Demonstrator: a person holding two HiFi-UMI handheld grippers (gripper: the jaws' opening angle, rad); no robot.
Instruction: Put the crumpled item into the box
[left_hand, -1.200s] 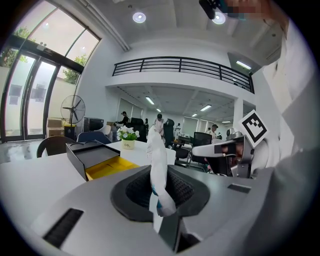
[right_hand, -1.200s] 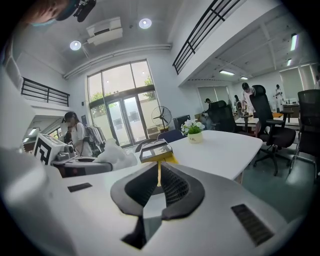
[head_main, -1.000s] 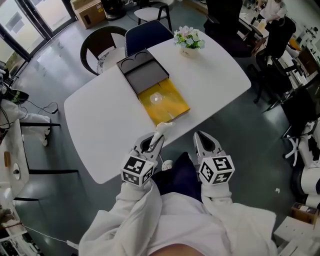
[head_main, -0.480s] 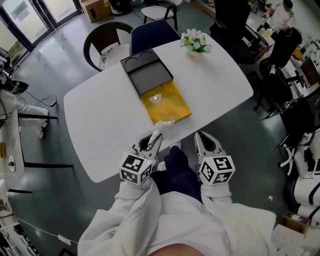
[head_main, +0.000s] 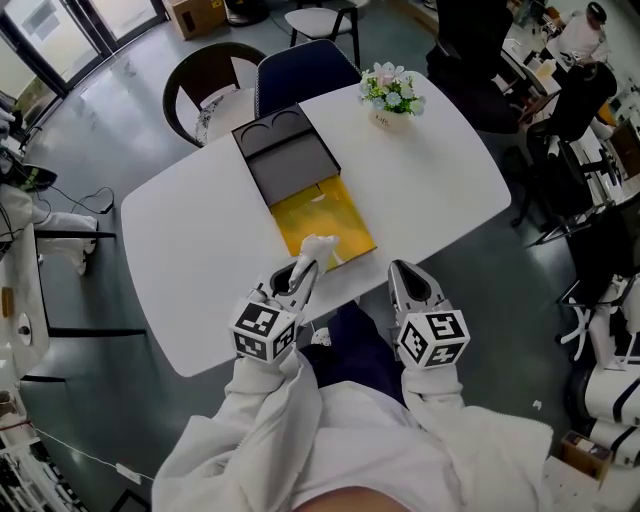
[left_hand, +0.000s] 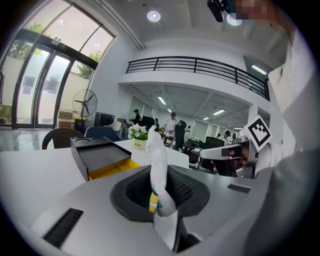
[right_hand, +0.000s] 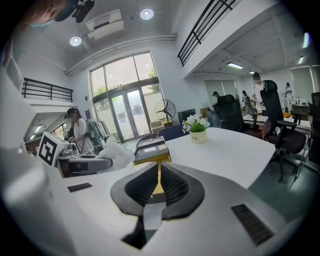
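You are pinching the crumpled item (head_main: 318, 247) in your left claw (head_main: 305, 268): the jaws are pressing on its lower end, and most of it is standing up free above them. It is hanging in the air just over the near edge of the box (head_main: 322, 210), whose yellow tray is showing in front of its black part on the white worktop (head_main: 190, 240). The item is looking like thin white wrapper or film with a little yellow and teal print, so I am judging it light, soft and springy, with nothing to break. It may cling to the pads or flutter aside when let go. Gripping 1 bunched fold low down, as you are doing, is seeming firm enough. Your right claw (head_main: 408, 276) is hovering beside it, jaws drawn together and gripping nothing.
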